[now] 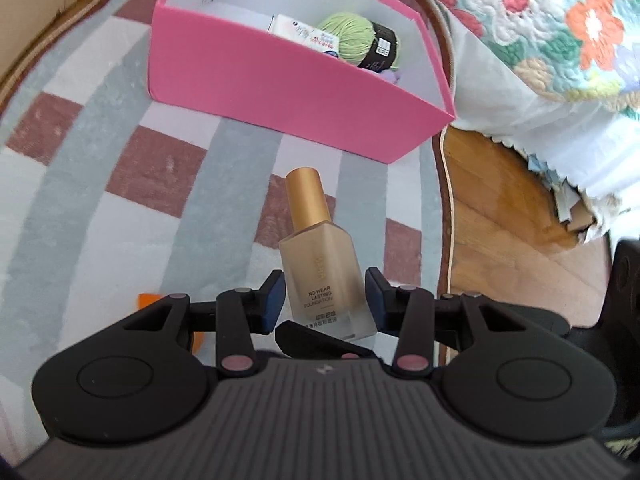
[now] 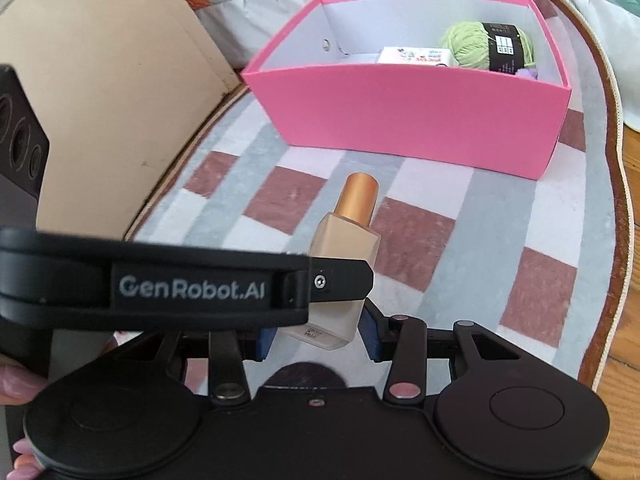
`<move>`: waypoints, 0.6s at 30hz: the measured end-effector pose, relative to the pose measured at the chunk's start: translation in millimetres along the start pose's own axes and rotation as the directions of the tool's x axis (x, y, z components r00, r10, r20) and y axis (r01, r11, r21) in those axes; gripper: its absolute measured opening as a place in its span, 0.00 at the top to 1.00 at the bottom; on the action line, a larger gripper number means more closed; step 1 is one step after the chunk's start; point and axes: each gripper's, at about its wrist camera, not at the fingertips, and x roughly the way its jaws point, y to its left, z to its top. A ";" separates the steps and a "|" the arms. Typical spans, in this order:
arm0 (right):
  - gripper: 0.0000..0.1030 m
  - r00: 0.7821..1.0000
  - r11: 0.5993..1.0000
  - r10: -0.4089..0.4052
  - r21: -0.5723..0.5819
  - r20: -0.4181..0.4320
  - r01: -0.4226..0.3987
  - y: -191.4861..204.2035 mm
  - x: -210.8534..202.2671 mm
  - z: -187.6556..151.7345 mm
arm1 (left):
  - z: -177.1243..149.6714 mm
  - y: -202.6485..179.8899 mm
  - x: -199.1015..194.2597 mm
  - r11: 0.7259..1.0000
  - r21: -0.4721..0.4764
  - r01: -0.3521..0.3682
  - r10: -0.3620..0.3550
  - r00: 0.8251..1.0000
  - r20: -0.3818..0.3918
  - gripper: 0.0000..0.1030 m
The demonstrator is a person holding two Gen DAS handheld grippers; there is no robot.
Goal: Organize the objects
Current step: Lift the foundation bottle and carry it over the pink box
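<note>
One checked grey, white and maroon rug [image 1: 120, 152] lies beneath both grippers, the pink box [image 1: 280, 80] ahead. A frosted beige foundation bottle [image 1: 326, 276], gold-capped, is clamped between left gripper [image 1: 325, 300] and right gripper [image 2: 316, 330].

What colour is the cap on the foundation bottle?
Matte gold cap on the bottle; the left wrist view shows it best.

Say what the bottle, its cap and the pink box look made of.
Bottle: frosted glass or plastic, matte and translucent; beige liquid shows through. Which one cannot be told.
Cap: gold, satin metallic sheen; metal or coated plastic.
Box: likely cardboard; thin flat walls, matte pink outside, white inside.
</note>
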 end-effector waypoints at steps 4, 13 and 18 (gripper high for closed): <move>0.54 1.000 1.000 0.023 0.005 -0.004 -0.023 8.6 -15.8 -8.0 | -6.6 -10.1 -18.1 0.997 0.063 -0.033 0.032 0.999 0.024 0.60; 0.54 0.997 0.996 0.070 -0.063 0.041 -0.067 39.1 -55.3 -4.5 | -16.1 -9.1 -74.5 0.999 0.027 0.020 -0.024 0.992 0.124 0.60; 0.54 0.995 0.991 0.071 -0.114 0.075 -0.063 55.4 -72.3 2.5 | -13.6 -16.2 -99.6 0.998 0.060 0.020 -0.031 0.985 0.171 0.60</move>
